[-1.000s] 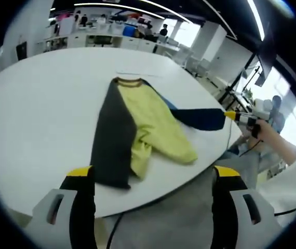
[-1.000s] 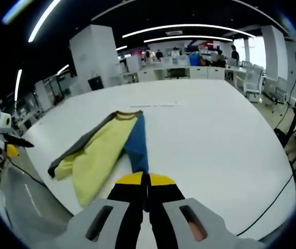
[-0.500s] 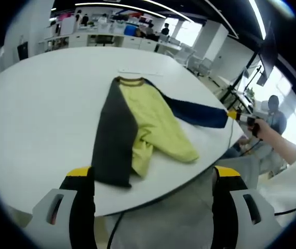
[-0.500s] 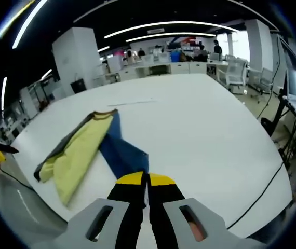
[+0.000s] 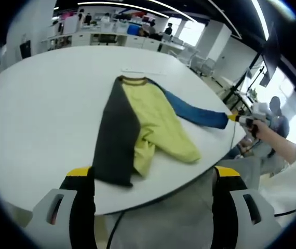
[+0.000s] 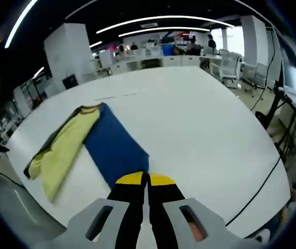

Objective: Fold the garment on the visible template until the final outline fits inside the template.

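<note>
The right gripper (image 6: 147,181) is clenched on the garment's (image 5: 137,124) blue sleeve (image 6: 114,145), stretching it over the white counter (image 5: 44,104); the left gripper (image 5: 153,179) hangs released, grasping nothing

Left gripper (image 5: 150,181): jaws wide apart, nothing between them; it hangs off the near edge of the white table (image 5: 44,104). Ahead of it the garment (image 5: 137,127) lies on the tabletop, dark panel just beyond its left jaw. To the left of that, bare tabletop with open passage. Ahead-right, the blue sleeve (image 5: 197,113) is stretched out to the right gripper (image 5: 232,118) at the table edge, barring that side.

Right gripper (image 6: 147,181): jaws pressed together on the blue panel (image 6: 114,148). Right of and beyond it, bare tabletop. A thin cable (image 6: 257,194) runs along the right edge. Chairs (image 6: 230,65) and desks (image 6: 153,61) stand well beyond the far rim.
</note>
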The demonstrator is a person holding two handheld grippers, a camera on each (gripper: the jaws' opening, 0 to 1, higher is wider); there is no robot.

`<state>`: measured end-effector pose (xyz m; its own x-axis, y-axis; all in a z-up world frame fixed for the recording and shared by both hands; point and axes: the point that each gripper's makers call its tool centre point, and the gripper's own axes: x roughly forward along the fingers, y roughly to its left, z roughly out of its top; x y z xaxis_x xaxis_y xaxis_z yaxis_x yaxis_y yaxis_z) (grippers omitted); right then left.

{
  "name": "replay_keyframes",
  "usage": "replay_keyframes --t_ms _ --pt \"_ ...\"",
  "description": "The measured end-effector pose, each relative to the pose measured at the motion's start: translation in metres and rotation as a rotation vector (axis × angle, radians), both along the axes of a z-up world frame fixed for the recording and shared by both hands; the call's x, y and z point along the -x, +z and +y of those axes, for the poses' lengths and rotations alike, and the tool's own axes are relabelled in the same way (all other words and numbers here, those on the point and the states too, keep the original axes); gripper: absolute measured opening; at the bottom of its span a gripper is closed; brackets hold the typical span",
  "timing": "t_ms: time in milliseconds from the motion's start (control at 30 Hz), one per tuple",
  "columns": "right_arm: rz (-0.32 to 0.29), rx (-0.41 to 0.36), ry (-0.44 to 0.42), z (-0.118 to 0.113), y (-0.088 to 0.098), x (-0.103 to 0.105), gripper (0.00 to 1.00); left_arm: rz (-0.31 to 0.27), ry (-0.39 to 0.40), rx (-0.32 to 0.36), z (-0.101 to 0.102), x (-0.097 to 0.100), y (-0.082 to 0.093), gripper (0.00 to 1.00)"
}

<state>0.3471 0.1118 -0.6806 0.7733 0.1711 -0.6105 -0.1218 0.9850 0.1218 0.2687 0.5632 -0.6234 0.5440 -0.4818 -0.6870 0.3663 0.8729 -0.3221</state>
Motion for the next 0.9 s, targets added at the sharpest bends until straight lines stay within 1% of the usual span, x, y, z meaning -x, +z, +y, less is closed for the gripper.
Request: replay_keyframes --t_ms 333,400,900 --pt "0.041 0.027 0.016 -0.008 -0.011 -0.003 0.02 0.015 0.018 -0.008 0.002 0.002 -0.004 0.90" --pt "0.051 0.040 0.022 -0.012 -0.014 -0.005 0.02 0.017 0.018 -0.008 0.001 0.002 -0.005 0.90" --pt "0.120 0.065 0.018 -0.042 -0.039 -0.013 0.02 0.043 0.023 -0.016 -0.006 -0.004 -0.014 0.90"
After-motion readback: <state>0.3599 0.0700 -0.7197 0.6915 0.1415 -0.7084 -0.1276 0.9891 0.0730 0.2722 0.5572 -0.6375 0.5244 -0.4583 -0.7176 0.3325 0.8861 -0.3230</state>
